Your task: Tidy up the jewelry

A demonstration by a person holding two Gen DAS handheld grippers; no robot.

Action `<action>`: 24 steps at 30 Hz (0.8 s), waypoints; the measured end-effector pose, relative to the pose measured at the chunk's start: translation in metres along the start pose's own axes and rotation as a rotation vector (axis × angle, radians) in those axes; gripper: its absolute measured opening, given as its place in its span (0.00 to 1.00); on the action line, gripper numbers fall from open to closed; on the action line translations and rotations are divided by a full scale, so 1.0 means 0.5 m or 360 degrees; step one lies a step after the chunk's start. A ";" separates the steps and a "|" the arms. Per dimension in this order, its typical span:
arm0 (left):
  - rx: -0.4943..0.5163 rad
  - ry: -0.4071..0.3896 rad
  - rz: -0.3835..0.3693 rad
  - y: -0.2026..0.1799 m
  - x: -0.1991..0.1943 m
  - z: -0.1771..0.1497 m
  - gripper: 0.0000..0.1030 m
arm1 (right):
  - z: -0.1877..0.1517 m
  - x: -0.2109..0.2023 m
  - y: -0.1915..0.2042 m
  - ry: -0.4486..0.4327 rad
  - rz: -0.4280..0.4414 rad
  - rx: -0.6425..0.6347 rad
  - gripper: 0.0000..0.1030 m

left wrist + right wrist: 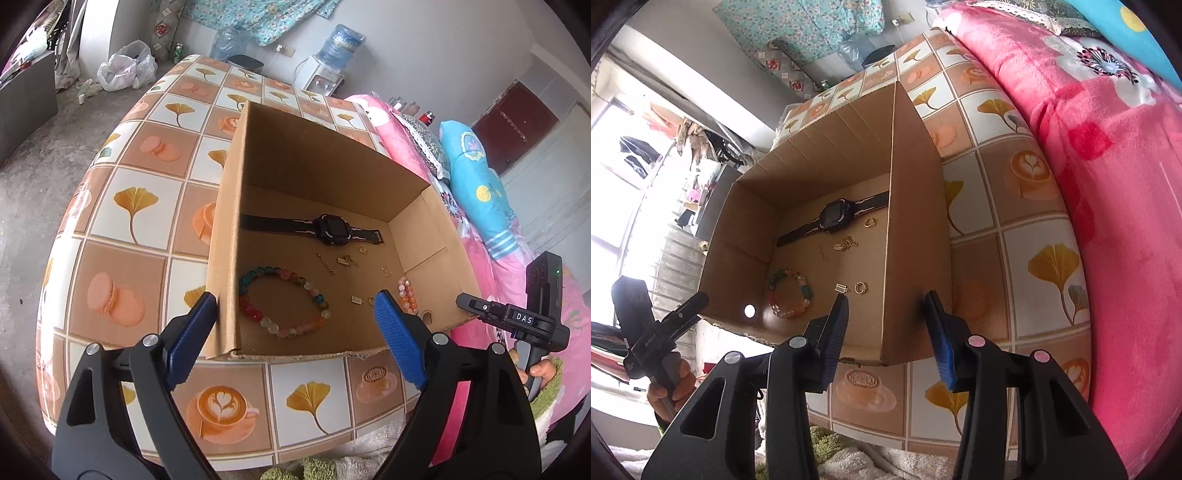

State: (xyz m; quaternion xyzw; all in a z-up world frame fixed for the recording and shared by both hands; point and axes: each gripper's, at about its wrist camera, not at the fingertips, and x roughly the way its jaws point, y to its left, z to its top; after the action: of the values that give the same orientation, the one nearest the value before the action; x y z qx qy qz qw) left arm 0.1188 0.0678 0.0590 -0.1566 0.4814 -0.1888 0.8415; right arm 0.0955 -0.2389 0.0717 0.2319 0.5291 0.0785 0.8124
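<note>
1. Blue-padded fingers of the left claw (295, 306) fill the bottom of its view, spread wide and empty; they straddle the near left wall of a cardboard box (225, 229), one pad outside it and one above the box floor, touching nothing that I can make out.
2. Right claw (886, 306) is parted about halfway and also holds nothing; its pads stand either side of the box's right wall without visibly pressing it.
3. Both claws point down into the open-topped box, which probably serves as the collecting place for the jewelry.
4. Inside lie a black watch (328, 229) stretched flat along the far side, a ring of multicoloured beads (284, 299) near the front left, a smaller orange bead bracelet (406, 293) near the right wall, and scattered gold pieces (341, 262): chain bits, small rings, tiny charms.
5. Everything rests apart on the box floor, so most of the sorting looks done.
6. Under the box is a surface (136, 206) covered in a tile-patterned cloth with coffee cups and ginkgo leaves; a pink blanket (1108, 184) lies beside it.
</note>
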 end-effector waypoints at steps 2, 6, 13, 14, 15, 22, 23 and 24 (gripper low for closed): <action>-0.0002 0.0010 0.0011 -0.002 -0.014 -0.022 0.80 | -0.022 -0.010 -0.002 0.0002 0.0011 0.0001 0.42; -0.0002 0.0009 0.0016 -0.008 -0.036 -0.062 0.80 | -0.062 -0.026 -0.005 -0.0016 -0.0003 0.0000 0.42; 0.0028 -0.0038 0.0048 -0.016 -0.042 -0.119 0.80 | -0.103 -0.034 -0.012 -0.0084 -0.0049 -0.0043 0.46; 0.0051 -0.0079 0.0061 -0.018 -0.045 -0.125 0.80 | -0.109 -0.035 -0.011 -0.0109 -0.0062 -0.0068 0.46; 0.0069 -0.0119 0.0111 -0.021 -0.050 -0.130 0.80 | -0.116 -0.038 -0.009 -0.0136 -0.0072 -0.0088 0.47; 0.0221 -0.0404 0.0370 -0.066 -0.125 -0.184 0.88 | -0.208 -0.133 0.019 -0.0500 -0.0156 -0.0225 0.67; 0.0219 -0.0395 0.0356 -0.072 -0.134 -0.190 0.88 | -0.224 -0.145 0.034 -0.0540 -0.0140 -0.0289 0.74; 0.0220 -0.0390 0.0346 -0.077 -0.142 -0.195 0.88 | -0.237 -0.156 0.049 -0.0583 -0.0148 -0.0340 0.80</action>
State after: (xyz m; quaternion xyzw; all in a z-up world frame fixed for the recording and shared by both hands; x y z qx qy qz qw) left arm -0.0055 0.0590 0.0818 -0.0675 0.3752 -0.1089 0.9181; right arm -0.0411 -0.2114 0.1076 0.1301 0.3716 0.0532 0.9177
